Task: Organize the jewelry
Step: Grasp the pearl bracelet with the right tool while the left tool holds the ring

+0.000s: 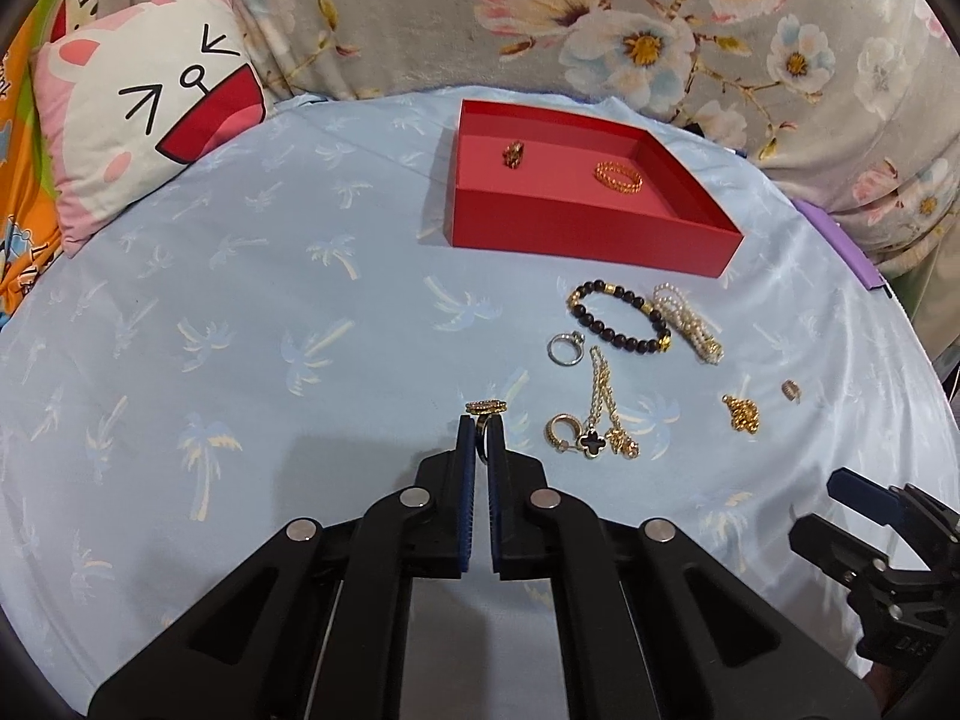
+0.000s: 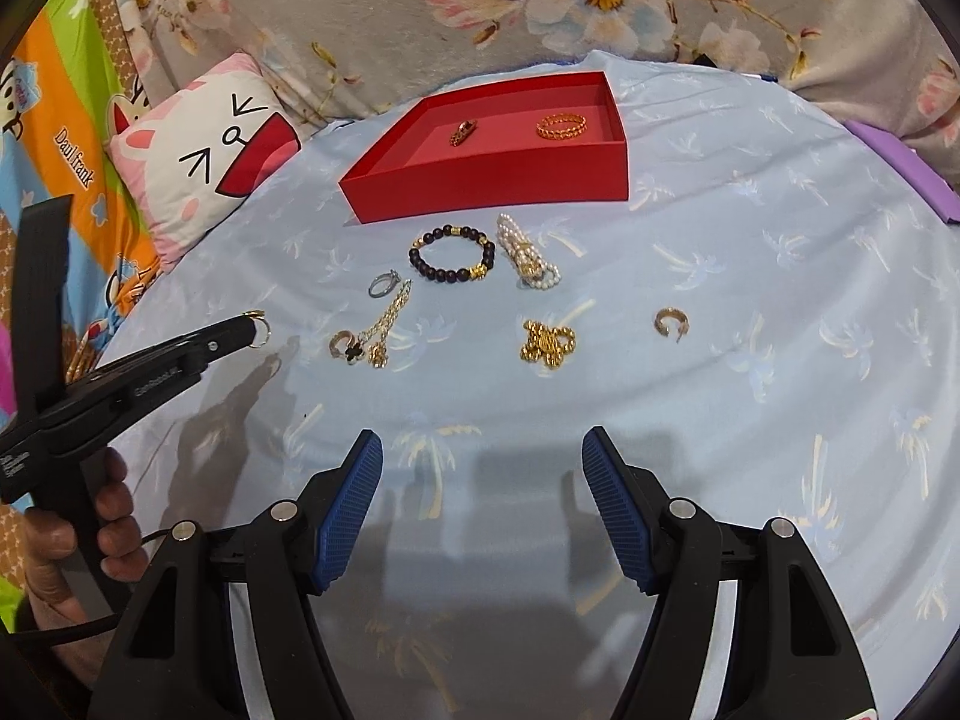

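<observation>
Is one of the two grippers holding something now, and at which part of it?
The left gripper holds a gold ring, pinched by its band between the fingers; the decorated top sticks out above. The right gripper is open and holds nothing.

Two wrist fisheyes, low over the bed.
Both faced the red tray, sharing the jewelry spread before it.

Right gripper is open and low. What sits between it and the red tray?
In the right wrist view, the gold flower piece lies ahead of the right gripper, then the dark bead bracelet and pearl bracelet just before the red tray.
</observation>
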Demonstrator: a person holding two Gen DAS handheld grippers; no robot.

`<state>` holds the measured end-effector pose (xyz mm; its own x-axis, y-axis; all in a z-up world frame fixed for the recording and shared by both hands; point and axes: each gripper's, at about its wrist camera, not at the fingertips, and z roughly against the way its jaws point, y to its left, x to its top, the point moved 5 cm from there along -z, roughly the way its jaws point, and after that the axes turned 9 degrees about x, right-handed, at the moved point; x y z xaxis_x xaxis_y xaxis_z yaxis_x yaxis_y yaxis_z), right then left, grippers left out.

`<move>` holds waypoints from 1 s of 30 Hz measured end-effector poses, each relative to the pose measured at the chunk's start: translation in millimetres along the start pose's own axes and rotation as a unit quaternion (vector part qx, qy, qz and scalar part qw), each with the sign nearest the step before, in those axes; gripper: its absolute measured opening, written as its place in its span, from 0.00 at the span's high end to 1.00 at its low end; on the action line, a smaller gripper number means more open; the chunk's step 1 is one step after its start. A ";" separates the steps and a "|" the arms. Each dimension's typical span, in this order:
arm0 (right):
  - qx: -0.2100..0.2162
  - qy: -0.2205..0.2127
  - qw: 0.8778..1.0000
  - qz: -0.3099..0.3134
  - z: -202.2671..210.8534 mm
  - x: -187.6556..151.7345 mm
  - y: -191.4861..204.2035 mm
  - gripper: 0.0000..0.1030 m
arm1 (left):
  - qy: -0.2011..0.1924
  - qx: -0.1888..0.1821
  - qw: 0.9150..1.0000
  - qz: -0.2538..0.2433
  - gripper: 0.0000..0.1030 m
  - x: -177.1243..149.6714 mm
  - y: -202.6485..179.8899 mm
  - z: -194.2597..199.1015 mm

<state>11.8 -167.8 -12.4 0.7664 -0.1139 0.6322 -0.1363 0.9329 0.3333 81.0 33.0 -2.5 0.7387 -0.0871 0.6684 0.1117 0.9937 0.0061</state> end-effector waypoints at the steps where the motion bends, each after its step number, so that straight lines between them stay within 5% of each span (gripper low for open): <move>1: -0.002 -0.003 1.000 0.006 -1.1 5.1 0.3 0.34 | -0.003 -0.001 1.000 0.003 0.97 2.3 1.1 2.7; 9: -0.019 -0.009 0.999 0.048 -26.4 55.6 -9.3 0.38 | -0.012 -0.007 1.000 0.008 0.97 15.3 3.9 8.8; 20: -0.018 0.051 0.998 0.042 -99.5 88.7 -39.4 0.75 | -0.005 -0.009 1.000 0.005 0.97 19.2 2.3 -3.9; 30: -0.011 0.011 0.999 0.045 -73.5 84.4 -22.5 0.86 | -0.001 -0.028 0.999 0.014 0.97 21.1 3.1 -8.0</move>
<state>125.7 -173.3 -18.0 0.7657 -0.0224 0.6428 -0.1907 0.9466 0.2601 102.3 33.6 5.7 0.7411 -0.0590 0.6688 0.1284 0.9902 -0.0549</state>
